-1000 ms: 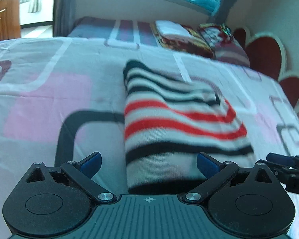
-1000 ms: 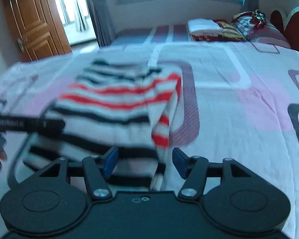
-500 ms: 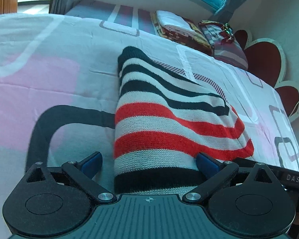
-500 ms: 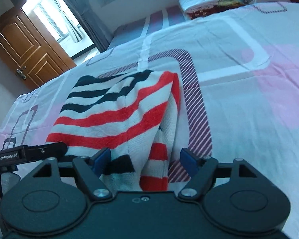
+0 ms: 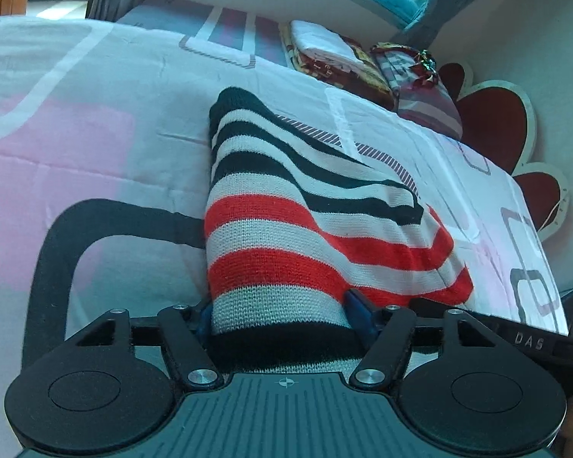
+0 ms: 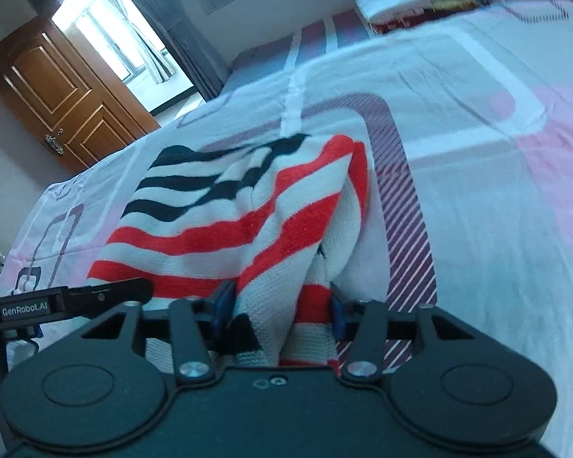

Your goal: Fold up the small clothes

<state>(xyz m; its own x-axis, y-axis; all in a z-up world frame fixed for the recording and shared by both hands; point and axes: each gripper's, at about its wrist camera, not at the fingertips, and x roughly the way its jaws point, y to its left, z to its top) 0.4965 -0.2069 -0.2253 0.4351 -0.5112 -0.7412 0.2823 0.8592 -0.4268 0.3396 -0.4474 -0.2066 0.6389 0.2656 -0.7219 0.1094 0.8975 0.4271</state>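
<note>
A knitted sweater (image 5: pixel 305 236) with black, white and red stripes lies folded into a long strip on the bed. The left gripper (image 5: pixel 282 315) straddles its near end. Its jaws are closing, and the blue pads touch both sides of the strip. In the right wrist view the same sweater (image 6: pixel 229 229) shows its bunched side edge. The right gripper (image 6: pixel 279 309) is closing too, with folds of fabric pinched between its pads. Each gripper's finger shows in the other view: the right gripper's finger (image 5: pixel 515 337) and the left gripper's finger (image 6: pixel 76 299).
The bed sheet (image 5: pixel 95 133) is white with pink patches and dark rounded outlines. Folded blankets (image 5: pixel 336 53) are stacked at the far end beside a heart-shaped headboard (image 5: pixel 492 122). A wooden door (image 6: pixel 57 87) and a window stand beyond the bed.
Both grippers came down onto the sweater's near end. Their jaws narrowed from wide apart until the pads met the fabric. The sweater's near edge now bulges between the pads.
</note>
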